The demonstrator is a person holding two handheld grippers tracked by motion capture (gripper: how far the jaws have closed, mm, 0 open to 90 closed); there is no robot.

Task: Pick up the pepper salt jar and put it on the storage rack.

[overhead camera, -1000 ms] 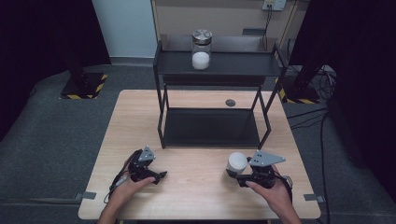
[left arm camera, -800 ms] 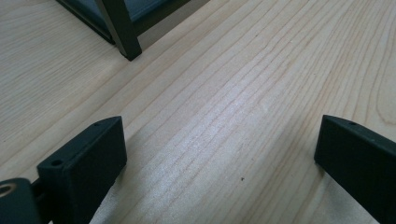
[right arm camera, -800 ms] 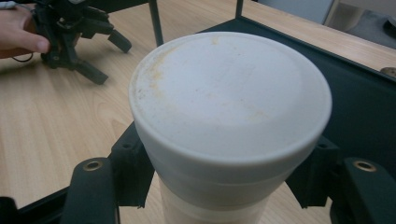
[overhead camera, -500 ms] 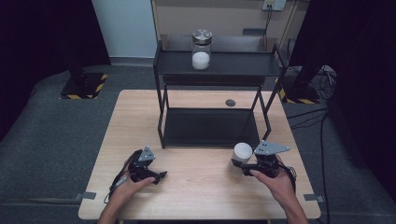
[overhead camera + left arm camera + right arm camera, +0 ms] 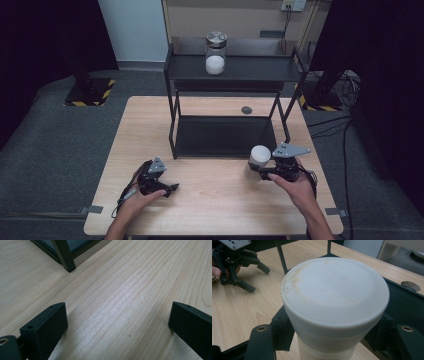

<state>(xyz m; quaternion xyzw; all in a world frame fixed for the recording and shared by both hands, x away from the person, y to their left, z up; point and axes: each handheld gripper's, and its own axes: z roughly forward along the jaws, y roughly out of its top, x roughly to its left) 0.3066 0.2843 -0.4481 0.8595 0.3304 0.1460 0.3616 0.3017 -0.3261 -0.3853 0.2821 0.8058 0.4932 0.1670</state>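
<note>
Gripping the white lidded container [image 5: 259, 159] just below its lid, above the table [image 5: 215, 210] before the black shelf [image 5: 225, 135], the right gripper [image 5: 264, 171] risks clipping a shelf post — a knock could twist it loose — while the left gripper [image 5: 167, 189] rests wide open, empty.

The right gripper [image 5: 262, 169], jaws clamped on the white lidded jar [image 5: 259, 156], has carried it toward twelve o'clock, nearer the black shelf rack [image 5: 172, 131].
</note>
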